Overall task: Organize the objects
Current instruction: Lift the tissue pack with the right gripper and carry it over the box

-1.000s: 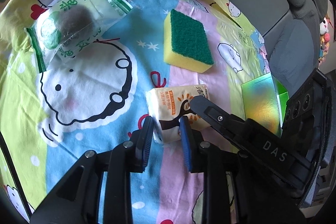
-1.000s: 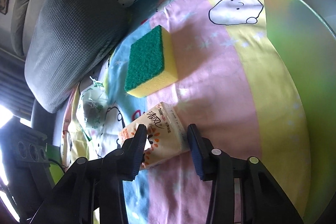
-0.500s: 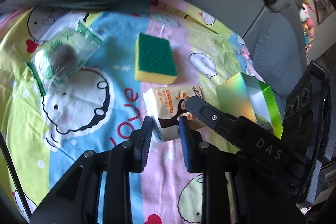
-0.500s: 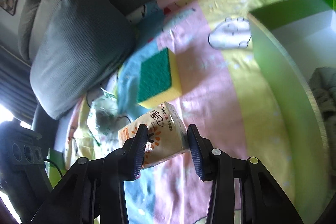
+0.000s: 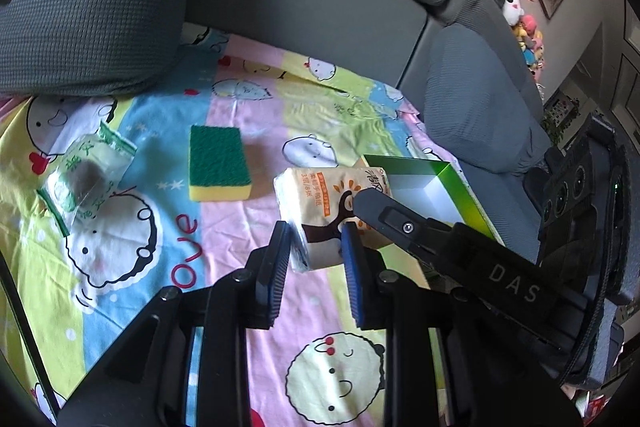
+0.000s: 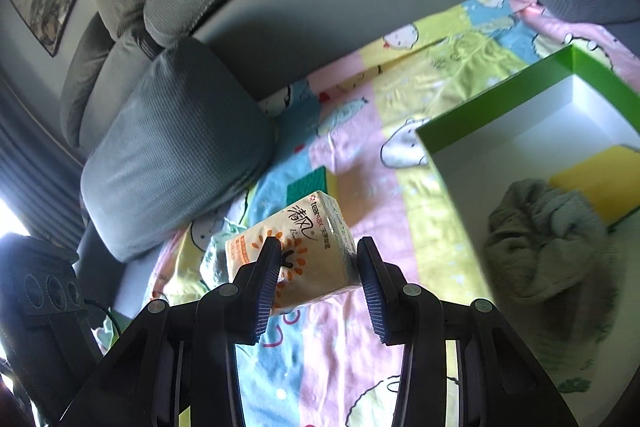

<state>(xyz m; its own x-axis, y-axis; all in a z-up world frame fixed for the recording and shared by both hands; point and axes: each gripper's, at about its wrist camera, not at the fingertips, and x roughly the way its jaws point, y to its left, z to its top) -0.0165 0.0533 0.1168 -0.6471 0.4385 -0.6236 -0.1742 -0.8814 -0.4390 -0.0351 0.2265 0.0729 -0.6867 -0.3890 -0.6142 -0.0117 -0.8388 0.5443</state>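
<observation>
1. Tissue pack (image 5: 324, 203): we are holding it off the sofa seat between both tools, above the cartoon-print sheet (image 5: 240, 307). It is cream with orange and brown print and a clear wrapper.

2. Left gripper (image 5: 316, 255): its blue-padded fingers (image 5: 280, 259) are clamping one end of the tissue pack, and we are seeing the wrapper pinched between them.

3. Right gripper (image 6: 318, 265): its fingers (image 6: 370, 279) are pressing on the two sides of the same pack's other end. In the left wrist view this tool is crossing in from the right, its tip lying against the pack.

4. Green box (image 6: 496, 115): open-topped with a white inside, it is sitting on the sheet toward the right side of the seat, just beyond the pack. We are seeing a crumpled grey-green cloth (image 6: 548, 243) and a yellow block (image 6: 592, 187) lying inside it.

5. Scouring sponge (image 5: 218, 163): green pad up on a yellow base, it is lying flat on the sheet near the middle of the seat, apart from the pack.

6. Clear green-printed bag (image 5: 88, 179): it is lying toward the left side of the seat with something dark and round inside.

7. Grey cushion (image 5: 92, 11): it is resting on the back left corner of the seat, against the sofa backrest (image 5: 320, 7).
</observation>
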